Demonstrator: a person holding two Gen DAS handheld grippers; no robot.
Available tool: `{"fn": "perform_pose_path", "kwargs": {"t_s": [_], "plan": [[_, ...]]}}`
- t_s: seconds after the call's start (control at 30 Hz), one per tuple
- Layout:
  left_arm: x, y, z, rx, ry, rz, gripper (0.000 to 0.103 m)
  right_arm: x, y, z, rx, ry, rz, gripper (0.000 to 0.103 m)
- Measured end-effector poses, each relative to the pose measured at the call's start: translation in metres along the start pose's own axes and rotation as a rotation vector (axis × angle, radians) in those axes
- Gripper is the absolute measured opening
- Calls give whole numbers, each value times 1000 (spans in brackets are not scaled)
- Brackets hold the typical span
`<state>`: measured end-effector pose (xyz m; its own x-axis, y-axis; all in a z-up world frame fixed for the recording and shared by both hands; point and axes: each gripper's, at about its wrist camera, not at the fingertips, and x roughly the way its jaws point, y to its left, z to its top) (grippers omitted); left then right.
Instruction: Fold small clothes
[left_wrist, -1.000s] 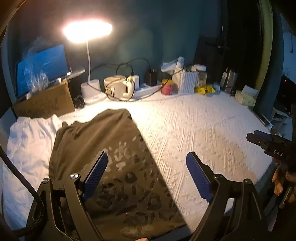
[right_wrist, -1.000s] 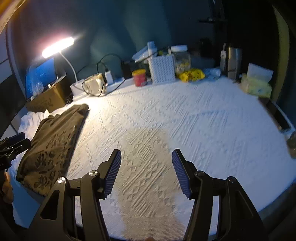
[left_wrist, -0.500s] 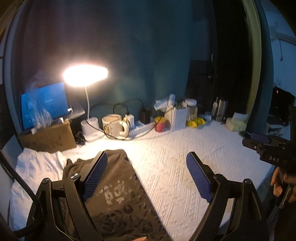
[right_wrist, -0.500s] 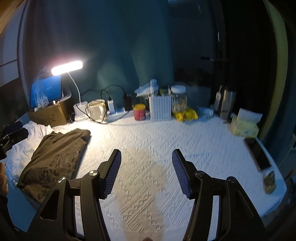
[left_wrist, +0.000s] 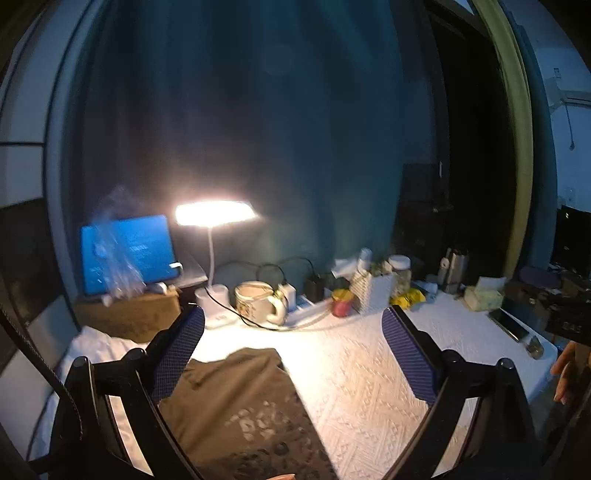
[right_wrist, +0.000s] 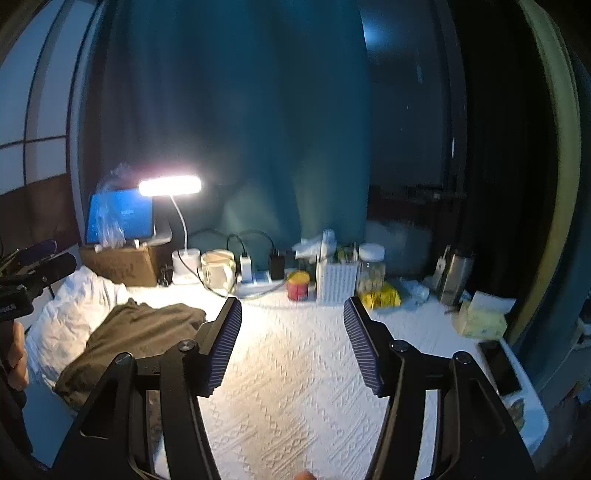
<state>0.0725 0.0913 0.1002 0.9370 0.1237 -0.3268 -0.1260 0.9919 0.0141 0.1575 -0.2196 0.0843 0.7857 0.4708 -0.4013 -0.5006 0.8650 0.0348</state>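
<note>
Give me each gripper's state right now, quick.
Left gripper: open, holding nothing, above the folded olive garment.
Right gripper: open, holding nothing, above the white textured cover.

Two matte black grippers, left gripper (left_wrist: 291, 354) and right gripper (right_wrist: 291, 345), each with angular linkage arms and round pivot screws. Finger pads (left_wrist: 179, 356) blue, finely ribbed. Braided black cable (left_wrist: 40, 354) beside the left frame. Bare skin on right hand (left_wrist: 565, 373) and left hand (right_wrist: 16, 356).
</note>
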Motion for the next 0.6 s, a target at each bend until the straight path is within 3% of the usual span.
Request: {"fn": "perform_pose_path", "kwargs": {"t_s": [0.03,0.07,0.27,0.5,0.6], "plan": [[-5,3,3,-8,-12,-1,96,-4,2,4,-6,-12,-1,81],[-8,5,5,-14,-20,-2,96,-9,5,9,-13,-27,-3,85],[-28,16,13,-24,-62,46,96,-36,19,27,-50,-89,-8,85],[-51,30,23,-49,-88,49,96,-66,34,41,-96,-147,-20,85],[-61,32,25,-42,-106,92,96,-79,36,45,-105,-171,-32,85]]}}
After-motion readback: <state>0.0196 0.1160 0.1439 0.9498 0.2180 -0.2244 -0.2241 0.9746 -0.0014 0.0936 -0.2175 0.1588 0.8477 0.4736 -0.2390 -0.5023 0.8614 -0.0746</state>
